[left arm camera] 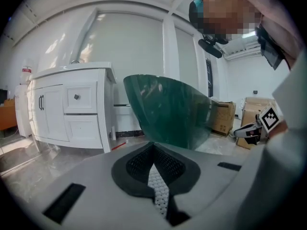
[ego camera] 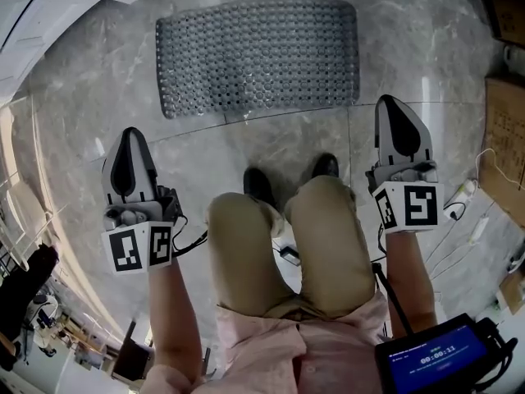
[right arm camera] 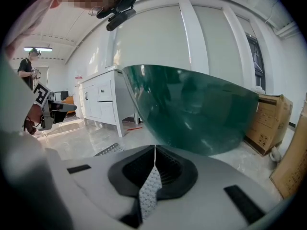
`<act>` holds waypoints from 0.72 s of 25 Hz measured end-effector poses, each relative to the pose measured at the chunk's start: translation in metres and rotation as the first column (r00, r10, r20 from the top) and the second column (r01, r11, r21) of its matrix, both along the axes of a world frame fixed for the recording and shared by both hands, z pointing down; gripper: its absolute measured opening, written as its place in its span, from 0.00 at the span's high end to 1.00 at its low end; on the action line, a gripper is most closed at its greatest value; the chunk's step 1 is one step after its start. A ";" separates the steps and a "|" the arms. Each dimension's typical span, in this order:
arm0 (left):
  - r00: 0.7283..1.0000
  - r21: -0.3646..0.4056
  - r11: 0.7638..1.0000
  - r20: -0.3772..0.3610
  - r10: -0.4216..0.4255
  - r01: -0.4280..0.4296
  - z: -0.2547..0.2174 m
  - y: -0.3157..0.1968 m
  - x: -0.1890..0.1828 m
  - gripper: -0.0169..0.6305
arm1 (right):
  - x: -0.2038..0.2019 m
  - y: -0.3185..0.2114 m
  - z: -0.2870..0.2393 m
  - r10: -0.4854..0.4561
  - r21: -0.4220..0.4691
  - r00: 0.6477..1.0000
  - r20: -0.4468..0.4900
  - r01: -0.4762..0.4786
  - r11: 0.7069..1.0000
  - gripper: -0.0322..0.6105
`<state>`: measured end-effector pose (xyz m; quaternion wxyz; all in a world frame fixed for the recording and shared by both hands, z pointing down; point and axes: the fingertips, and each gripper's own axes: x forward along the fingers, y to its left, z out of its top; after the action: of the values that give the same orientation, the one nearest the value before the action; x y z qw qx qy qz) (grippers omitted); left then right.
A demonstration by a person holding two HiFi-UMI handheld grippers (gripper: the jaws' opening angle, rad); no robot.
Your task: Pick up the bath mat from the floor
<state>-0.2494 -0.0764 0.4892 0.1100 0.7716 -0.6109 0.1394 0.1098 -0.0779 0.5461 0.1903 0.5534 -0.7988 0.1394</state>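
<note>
Blue-screen device point(ego camera: 435, 358): at the person's right hip, farthest back from the bath mat point(ego camera: 258, 56).
Shoes point(ego camera: 258, 185): dark, just short of the mat's near edge.
Bath mat: grey, perforated, flat on the marble floor point(ego camera: 410, 48), nothing touching it.
Left gripper point(ego camera: 130, 142): jaws pressed together, empty, back from the mat's near left corner.
Right gripper point(ego camera: 400, 117): jaws together, empty, near the mat's near right corner.
Green tub point(right arm camera: 192, 109): beyond the mat.

Grey bath mat point(ego camera: 257, 56), a tight grid of holes all over it, on a pale grey marbled floor point(ego camera: 426, 64). Left gripper point(ego camera: 130, 142) and right gripper point(ego camera: 396, 113) are light grey, with black-and-white square markers. Dark green tub point(right arm camera: 192, 109), white cabinet point(left arm camera: 72, 109), khaki trousers point(ego camera: 328, 245).
</note>
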 end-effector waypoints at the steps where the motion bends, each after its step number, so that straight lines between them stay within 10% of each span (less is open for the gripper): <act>1: 1.000 0.001 1.000 -0.002 -0.002 0.002 0.007 -0.001 -0.002 0.94 | 0.000 -0.001 0.007 -0.001 0.001 1.000 -0.002 0.001 1.000 0.92; 18: 1.000 0.013 1.000 -0.009 -0.011 0.011 0.136 -0.018 -0.028 0.94 | 0.003 -0.015 0.137 -0.018 -0.009 1.000 -0.019 0.018 1.000 0.92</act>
<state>-0.2773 -0.0941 0.6249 0.1083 0.7695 -0.6155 0.1315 0.1130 -0.0930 0.6832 0.2016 0.5466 -0.8013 0.1360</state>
